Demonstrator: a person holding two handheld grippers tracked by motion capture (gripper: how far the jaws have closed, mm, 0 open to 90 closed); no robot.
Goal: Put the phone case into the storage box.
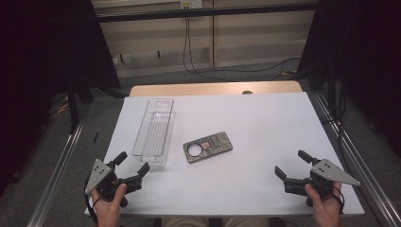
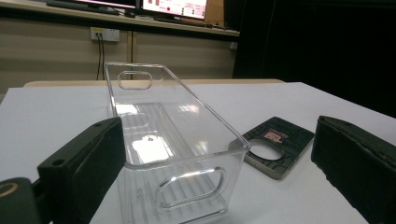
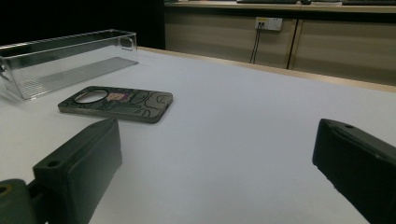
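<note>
a: where do you stand right now?

b: at the very start, by the look of it. your left gripper [image 1: 131, 169] rests at the near end of the clear bin [image 1: 155, 132] with its jaws spread and nothing between them. your right gripper [image 1: 294, 169] waits at the worktop's [image 1: 265, 123] right edge, jaws also spread and bare.

a: and the phone case?

b: the phone case [image 1: 208, 146] lies flat on the worktop just beside the clear bin, outside it and untouched. the bin looks bare inside, so picking the case up and placing it is all left for you.
</note>
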